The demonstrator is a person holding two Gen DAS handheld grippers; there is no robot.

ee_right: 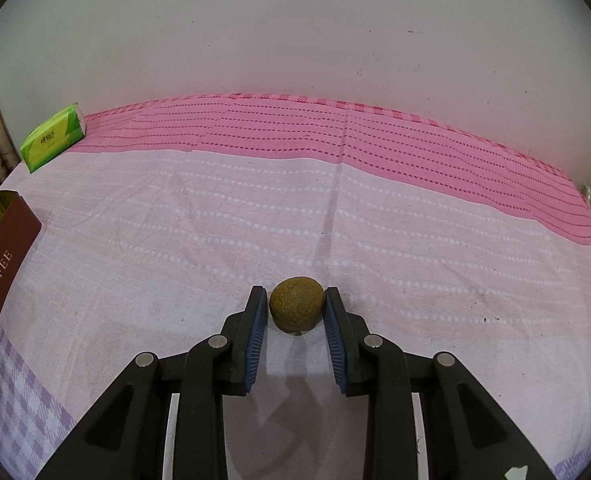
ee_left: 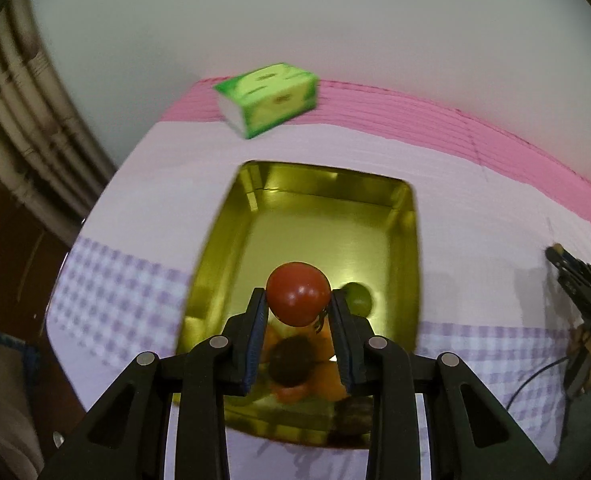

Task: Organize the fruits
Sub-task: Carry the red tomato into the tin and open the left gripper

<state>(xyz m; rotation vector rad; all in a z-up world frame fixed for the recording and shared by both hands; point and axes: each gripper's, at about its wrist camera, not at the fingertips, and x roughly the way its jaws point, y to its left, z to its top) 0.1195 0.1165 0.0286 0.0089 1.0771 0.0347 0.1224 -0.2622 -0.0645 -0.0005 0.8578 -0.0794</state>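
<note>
My left gripper (ee_left: 298, 298) is shut on a red tomato (ee_left: 298, 293) and holds it in the air above a gold metal tin (ee_left: 291, 184). In the tin lie a small green fruit (ee_left: 358, 298) and an orange fruit (ee_left: 323, 380) partly hidden behind the fingers, beside a blurred dark patch I cannot make out. My right gripper (ee_right: 296, 308) is shut on a brown kiwi (ee_right: 296, 304) just over the pink cloth. The right gripper also shows at the right edge of the left wrist view (ee_left: 575, 280).
A green tissue pack (ee_left: 267, 98) (ee_right: 53, 138) lies at the back left of the cloth-covered table (ee_right: 335, 200). The tin's maroon side (ee_right: 3, 264) reads TOFFEE at the left edge. A white wall (ee_right: 295, 28) stands behind; pipes (ee_left: 19, 120) run at the left.
</note>
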